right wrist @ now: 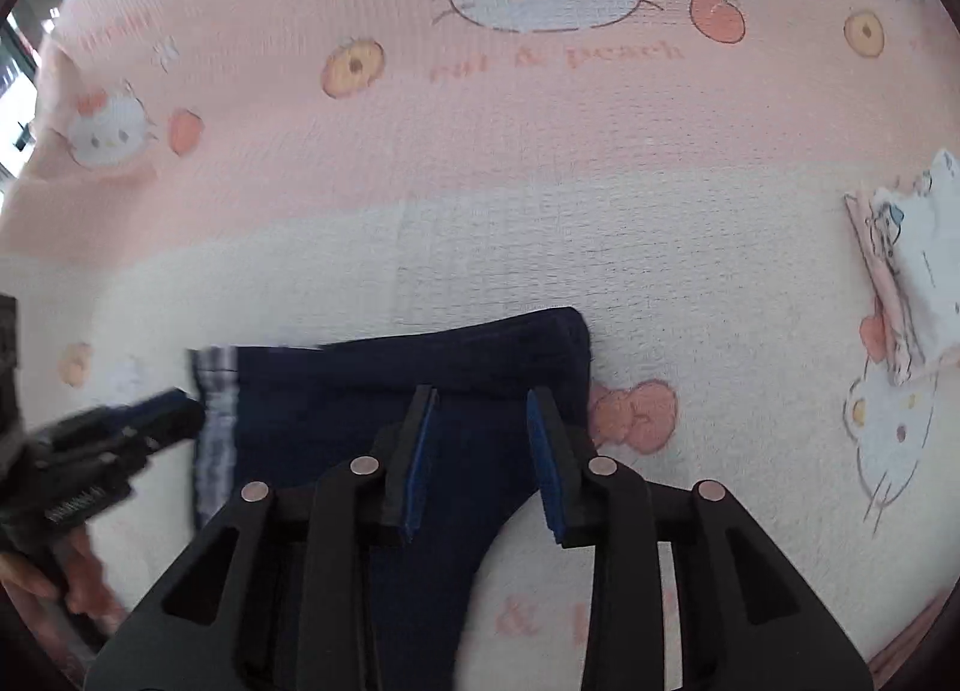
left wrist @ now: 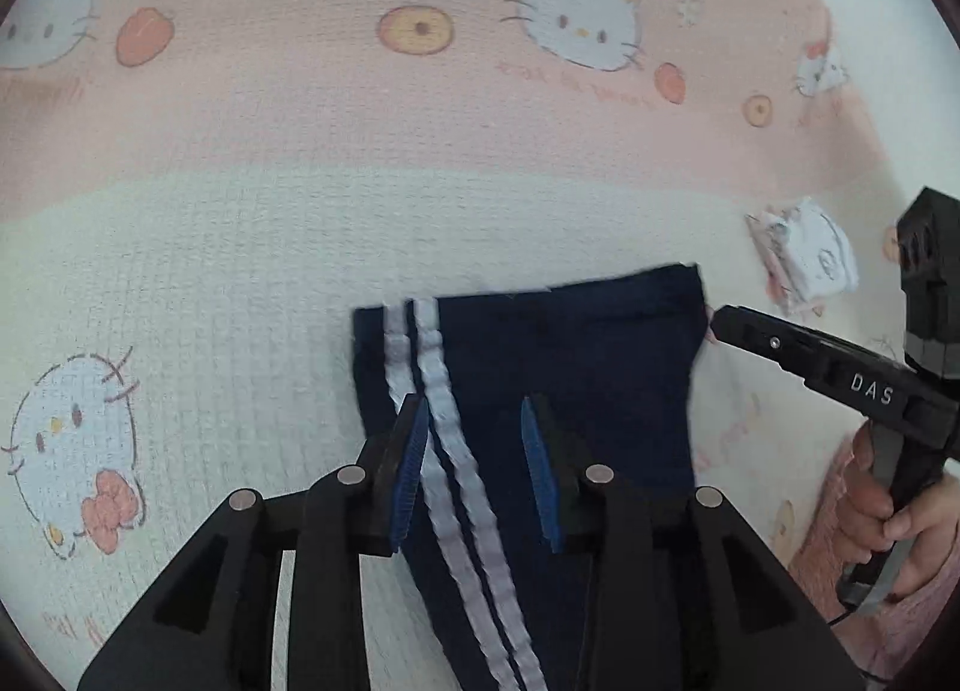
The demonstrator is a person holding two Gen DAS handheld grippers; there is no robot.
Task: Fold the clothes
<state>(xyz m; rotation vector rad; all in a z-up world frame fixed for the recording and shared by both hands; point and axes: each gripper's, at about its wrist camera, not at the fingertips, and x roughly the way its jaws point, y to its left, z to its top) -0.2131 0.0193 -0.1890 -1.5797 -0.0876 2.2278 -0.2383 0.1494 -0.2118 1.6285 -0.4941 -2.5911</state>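
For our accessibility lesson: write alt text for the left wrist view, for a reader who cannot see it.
Open left gripper above folded navy trousers with white side stripes, on a pink-and-cream cartoon-cat sheet. At right, a hand holds the right gripper by the trousers' edge.

You get soft, even, bright light in both views, with only faint shadows on the bedspread (left wrist: 300, 247). Toward twelve o'clock the pink print washes out pale. Fisheye bending curves every edge, with dark corners. At nine o'clock in your right view, the left gripper (right wrist: 180, 409) smears with motion blur.
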